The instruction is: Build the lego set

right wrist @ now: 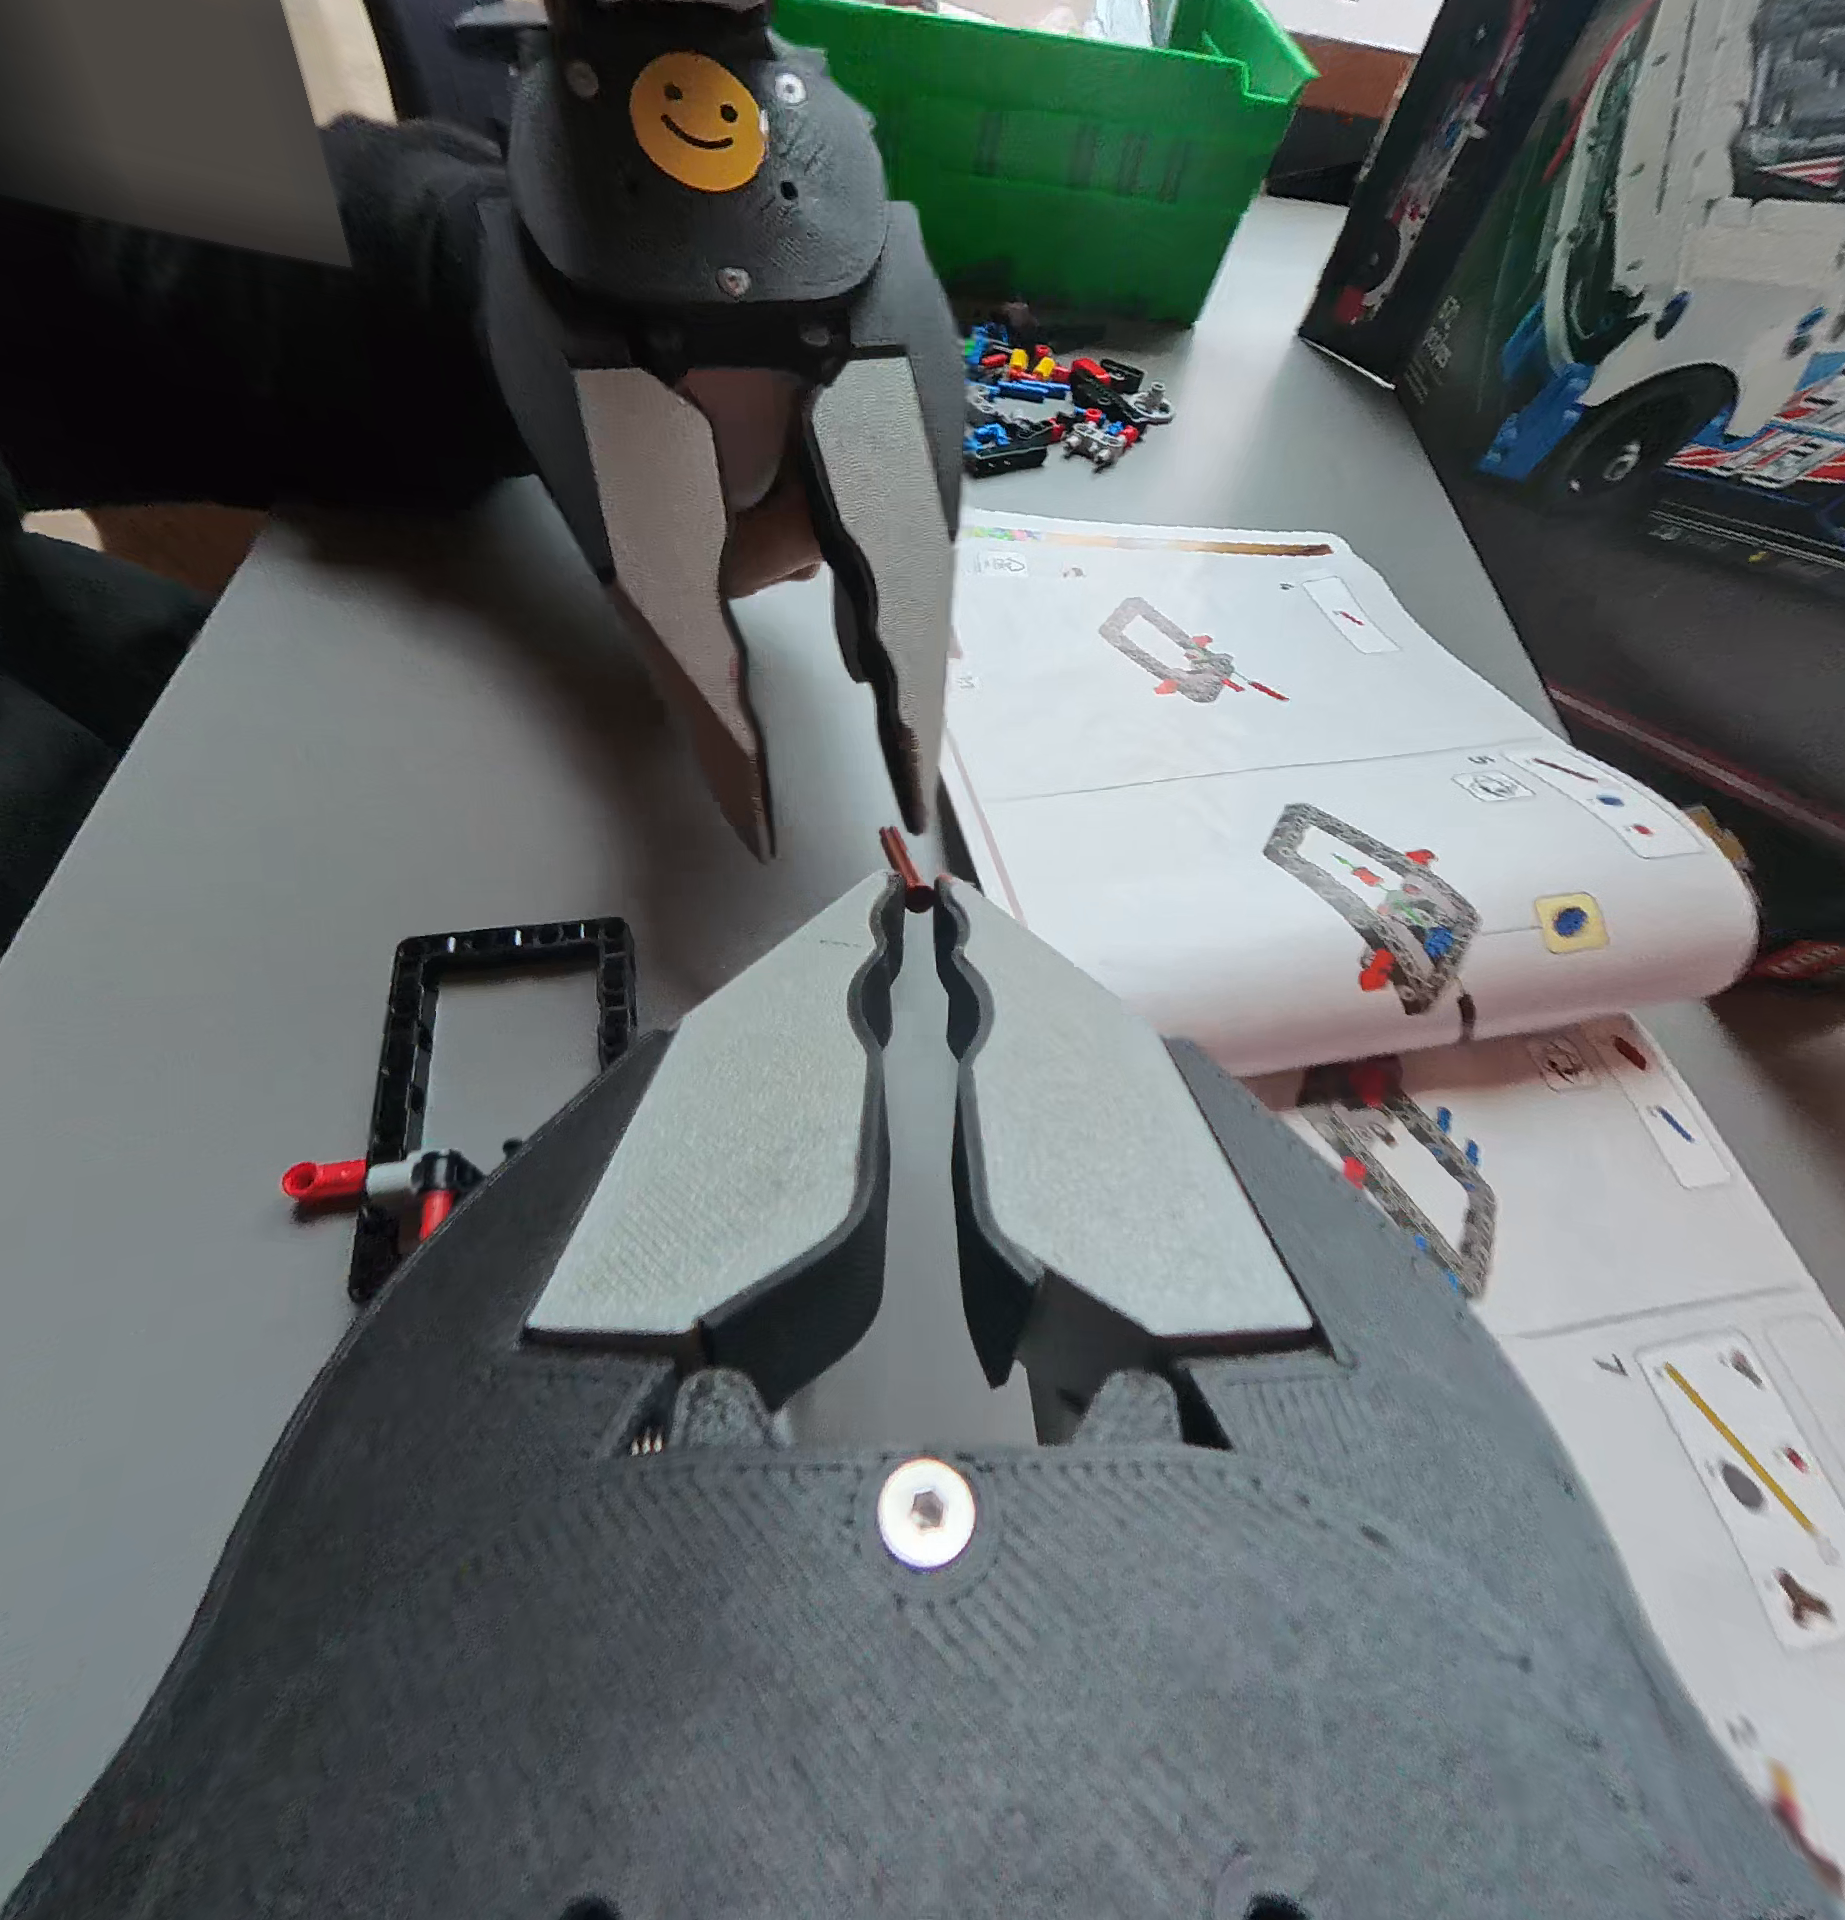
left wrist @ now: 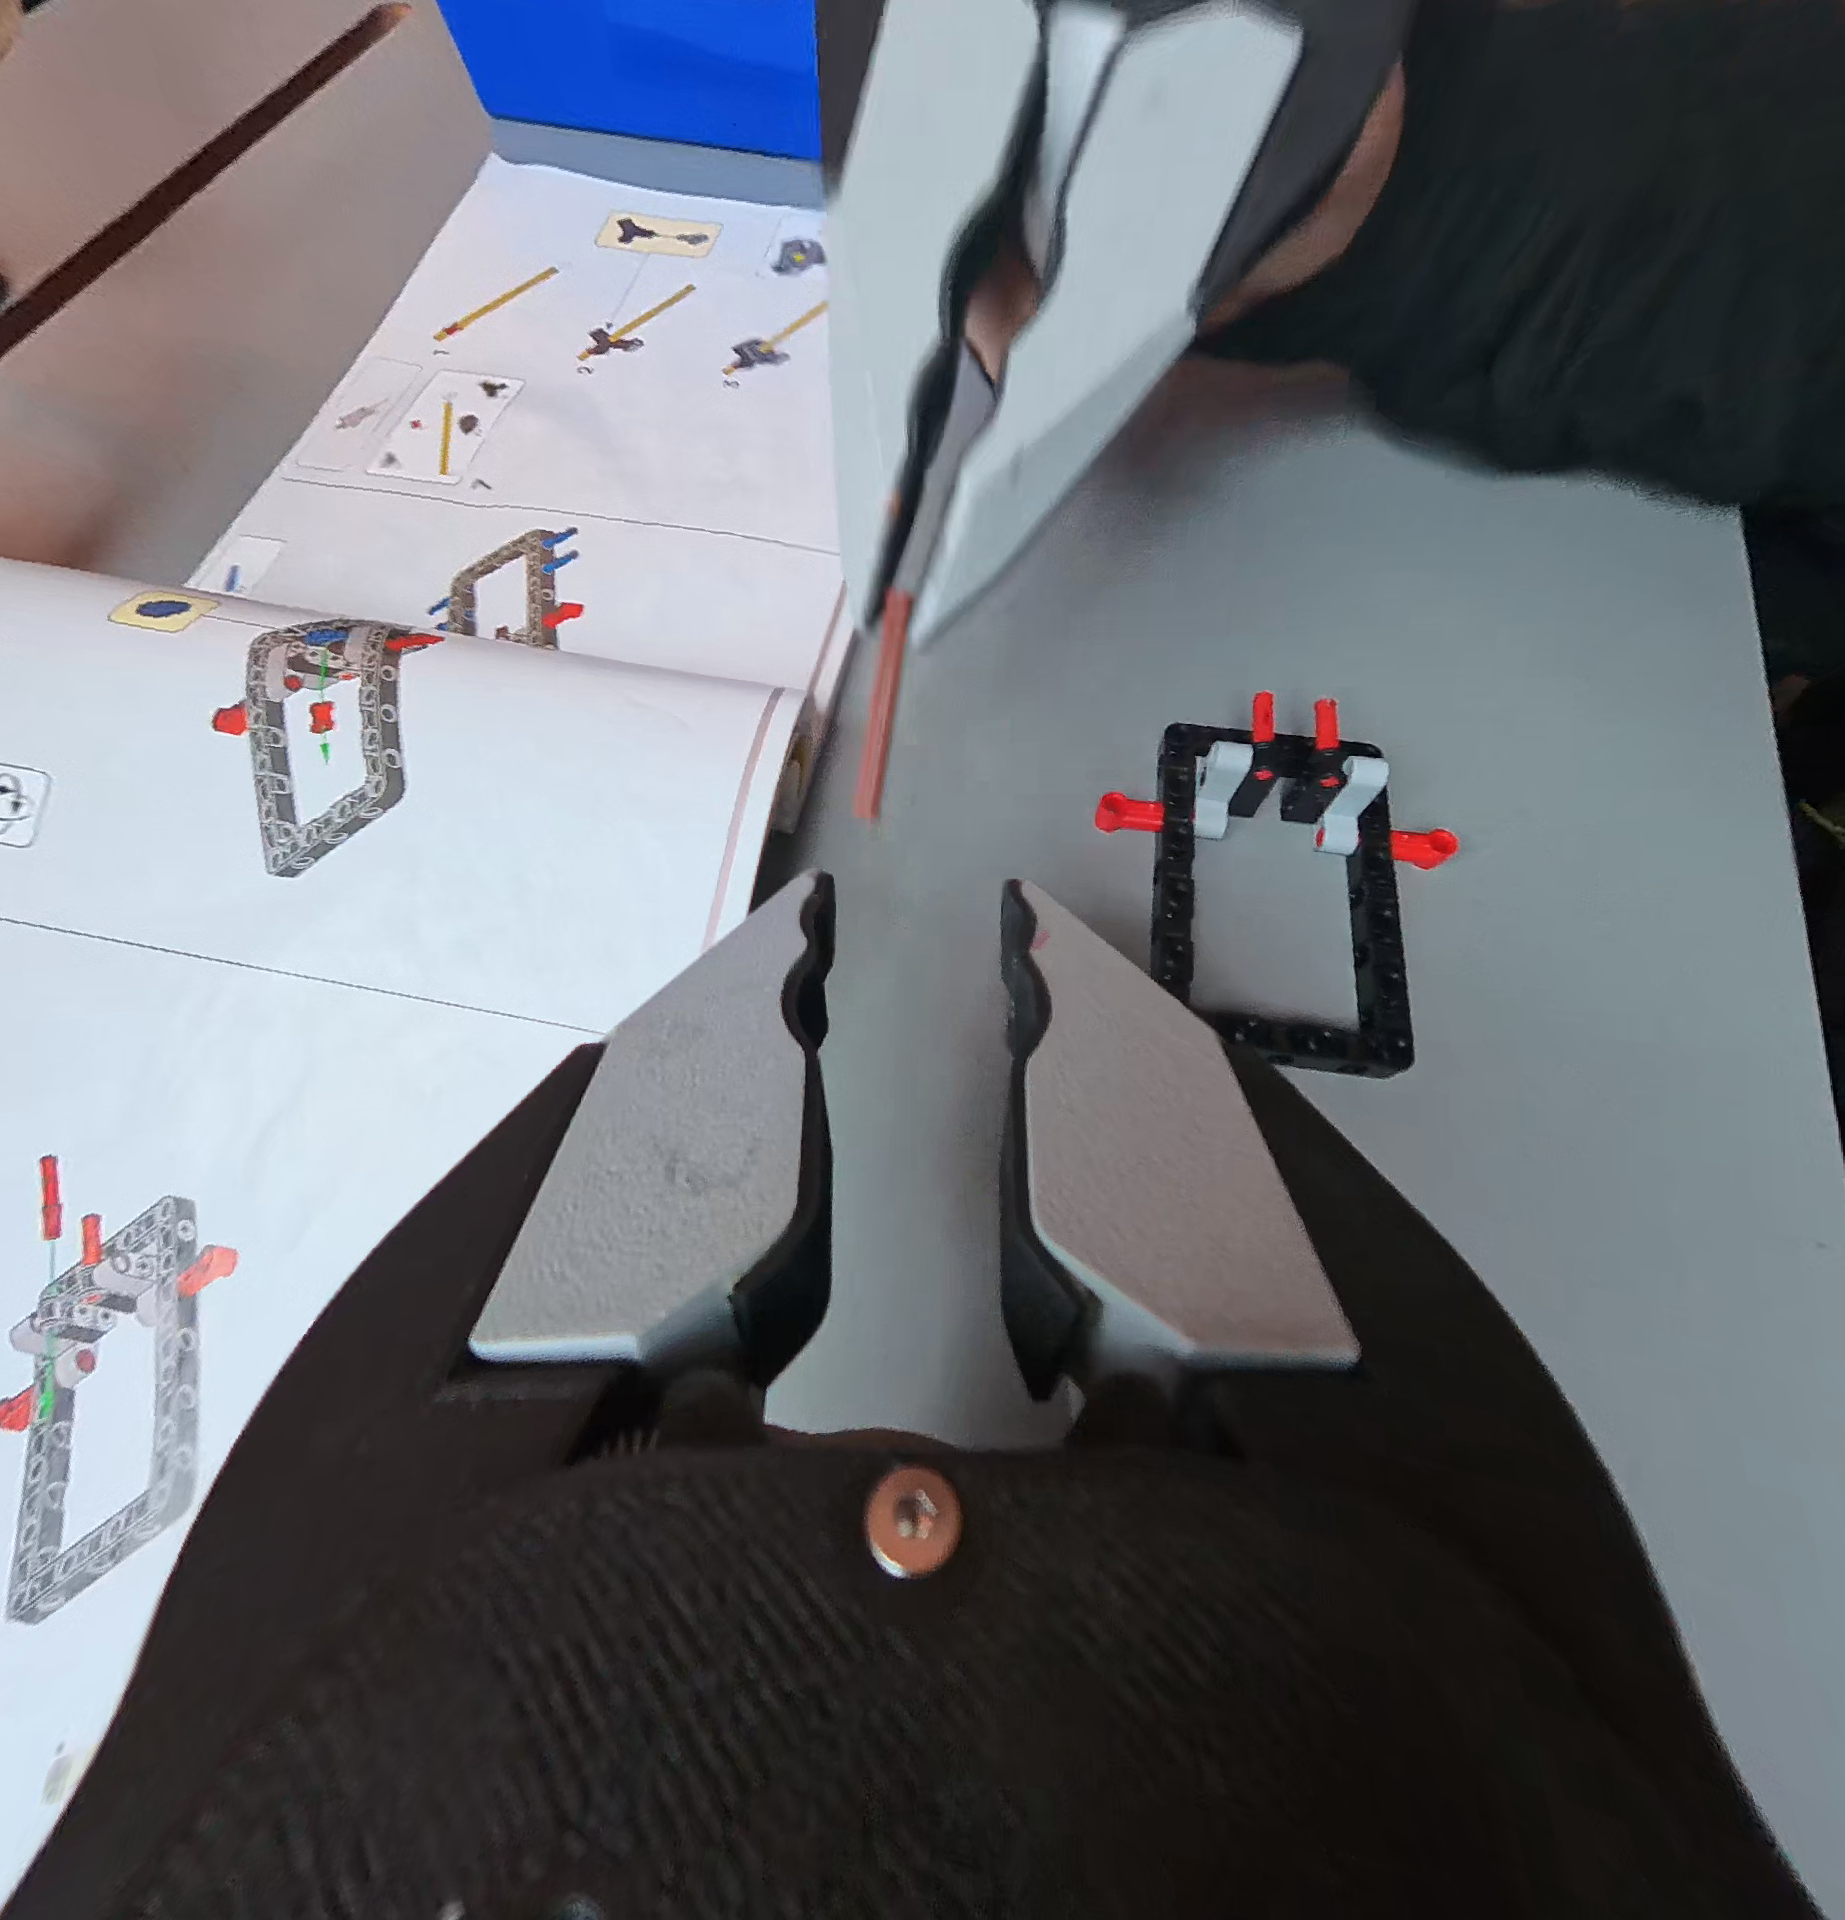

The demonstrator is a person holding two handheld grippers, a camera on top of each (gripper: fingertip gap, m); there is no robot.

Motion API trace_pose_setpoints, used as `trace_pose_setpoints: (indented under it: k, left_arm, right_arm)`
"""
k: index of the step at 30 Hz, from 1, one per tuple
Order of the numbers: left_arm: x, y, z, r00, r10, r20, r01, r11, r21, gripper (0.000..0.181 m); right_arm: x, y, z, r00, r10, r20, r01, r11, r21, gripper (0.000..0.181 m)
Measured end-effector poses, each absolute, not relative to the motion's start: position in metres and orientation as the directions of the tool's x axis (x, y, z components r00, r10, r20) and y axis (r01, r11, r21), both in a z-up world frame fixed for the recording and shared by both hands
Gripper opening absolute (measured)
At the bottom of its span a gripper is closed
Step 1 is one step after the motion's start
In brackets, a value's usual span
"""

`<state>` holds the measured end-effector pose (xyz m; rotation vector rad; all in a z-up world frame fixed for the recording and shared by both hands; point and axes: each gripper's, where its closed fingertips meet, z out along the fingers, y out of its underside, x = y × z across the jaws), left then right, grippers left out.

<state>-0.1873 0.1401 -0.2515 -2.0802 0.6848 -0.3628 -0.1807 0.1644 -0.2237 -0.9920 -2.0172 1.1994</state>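
Two grippers are seen over a grey table point(left wrist: 1520, 1351). The right gripper point(right wrist: 920, 896) is clamped on a thin red axle point(left wrist: 882, 707), blurred in the left wrist view; the left gripper point(left wrist: 916, 904) is held apart, empty. The black frame point(left wrist: 1282, 894) with red pins lies flat just beside it, partly hidden in the right wrist view. An instruction booklet point(left wrist: 378, 935) lies open nearby; loose pieces point(right wrist: 1053, 400) are piled before a green bin point(right wrist: 1053, 156).

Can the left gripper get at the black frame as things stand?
Probably yes. The left gripper is open and empty, and the black frame lies flat on the grey table just beside its fingertips, with nothing between them.
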Motion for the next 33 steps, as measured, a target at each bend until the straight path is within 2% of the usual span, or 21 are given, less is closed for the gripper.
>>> trace_pose_setpoints:
  k: [4,7,16,20,25,29,33]
  left_arm:
    - [-0.183,0.139,-0.259,0.795,-0.605,-0.034,-0.379,-0.453,-0.807,0.027]
    - [-0.180,0.137,-0.261,0.789,-0.613,-0.046,-0.397,-0.452,-0.799,0.026]
    - [-0.176,0.138,-0.268,0.786,-0.614,-0.075,-0.431,-0.456,-0.779,0.023]
    - [-0.174,0.134,-0.262,0.821,-0.571,-0.028,-0.369,-0.491,-0.789,0.023]
    - [-0.185,0.107,-0.243,0.866,-0.495,-0.074,-0.330,-0.454,-0.827,0.023]
    - [-0.219,0.073,-0.232,0.931,-0.325,-0.164,-0.297,-0.419,-0.858,0.022]
    - [-0.304,0.036,-0.227,0.958,-0.127,-0.258,-0.286,-0.513,-0.810,0.011]
  right_arm:
    - [-0.154,0.192,-0.219,-0.423,0.887,0.186,0.349,0.348,-0.870,0.002]
    - [-0.119,0.207,-0.234,-0.344,0.927,0.149,0.458,0.305,-0.835,0.002]
    - [-0.048,0.207,-0.295,-0.315,0.948,0.055,0.671,0.263,-0.693,0.003]
    - [-0.048,0.201,-0.290,-0.337,0.941,0.035,0.656,0.262,-0.708,0.006]
    - [-0.049,0.195,-0.286,-0.365,0.931,0.022,0.629,0.263,-0.732,0.014]
    - [-0.056,0.194,-0.267,-0.365,0.931,0.013,0.549,0.226,-0.805,0.016]
    - [-0.067,0.209,-0.248,-0.307,0.950,0.060,0.465,0.204,-0.862,0.015]
